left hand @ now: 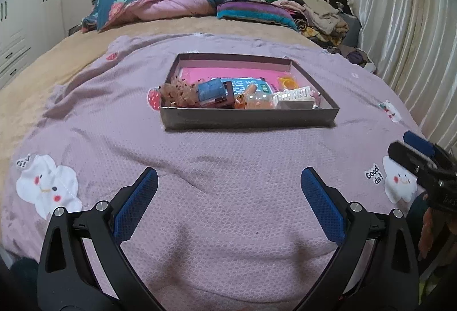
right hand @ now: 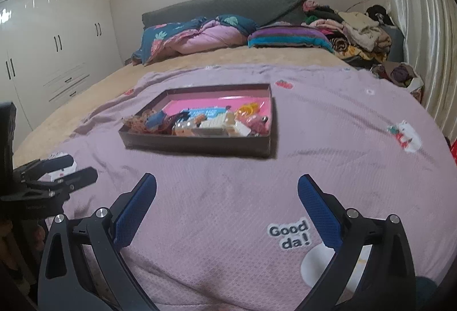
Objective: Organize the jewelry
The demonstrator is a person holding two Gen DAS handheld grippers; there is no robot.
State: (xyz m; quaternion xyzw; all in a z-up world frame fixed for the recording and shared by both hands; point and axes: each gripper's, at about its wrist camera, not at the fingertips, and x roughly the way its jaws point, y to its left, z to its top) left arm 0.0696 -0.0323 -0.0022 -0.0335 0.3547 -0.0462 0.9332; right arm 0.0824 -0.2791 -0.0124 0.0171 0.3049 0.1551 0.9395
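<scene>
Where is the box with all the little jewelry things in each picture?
Left wrist view: the box sits at the centre, a bit above the middle, straight ahead of the open left gripper on the purple blanket.
Right wrist view: the box sits left of centre, ahead and to the left of the open right gripper.
Shared landmark: the "Good da!" cloud print, far right in the left view, bottom right in the right view.

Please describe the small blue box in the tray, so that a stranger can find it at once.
On the lilac bedspread lies a shallow dark tray. At its near left, right of a fuzzy tan hair tie, sits the small blue box. It is the only blue, square-edged thing there.
</scene>
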